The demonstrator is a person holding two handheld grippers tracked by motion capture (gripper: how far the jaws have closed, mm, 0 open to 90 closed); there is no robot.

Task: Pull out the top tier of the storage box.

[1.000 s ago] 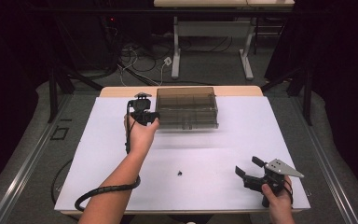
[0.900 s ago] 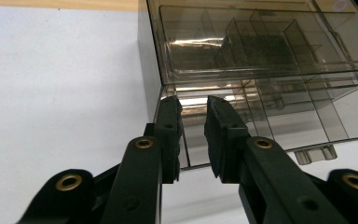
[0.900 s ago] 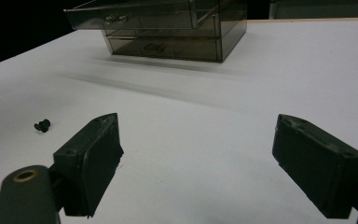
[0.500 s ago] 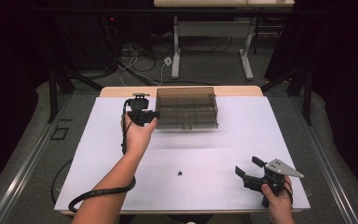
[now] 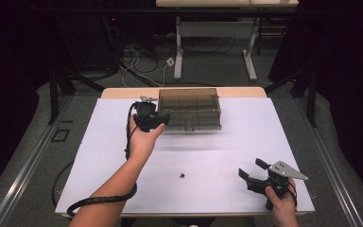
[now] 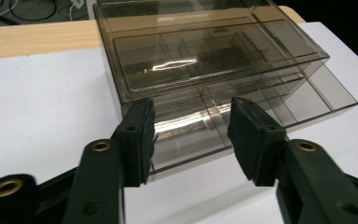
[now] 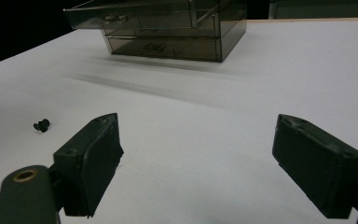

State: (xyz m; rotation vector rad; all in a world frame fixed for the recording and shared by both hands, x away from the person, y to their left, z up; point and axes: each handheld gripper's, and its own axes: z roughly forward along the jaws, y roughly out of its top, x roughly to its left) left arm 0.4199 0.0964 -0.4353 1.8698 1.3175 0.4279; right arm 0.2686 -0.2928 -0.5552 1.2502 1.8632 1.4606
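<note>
Left hand-held gripper (image 6: 191, 135), jaws just opening, stands half open before the pulled-out drawer (image 6: 242, 116), gripping nothing.

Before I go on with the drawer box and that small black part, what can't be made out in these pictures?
- Small black part: too small in the high view and the right gripper view to tell what it is.
- Drawer box compartments: glare and smoked plastic in the left gripper view hide any contents.
- Left gripper: in the high view the hand hides whether its jaws touch the open drawer; they have just been opening.
- Right gripper: both jaws cut off by the frame's bottom edge.
</note>
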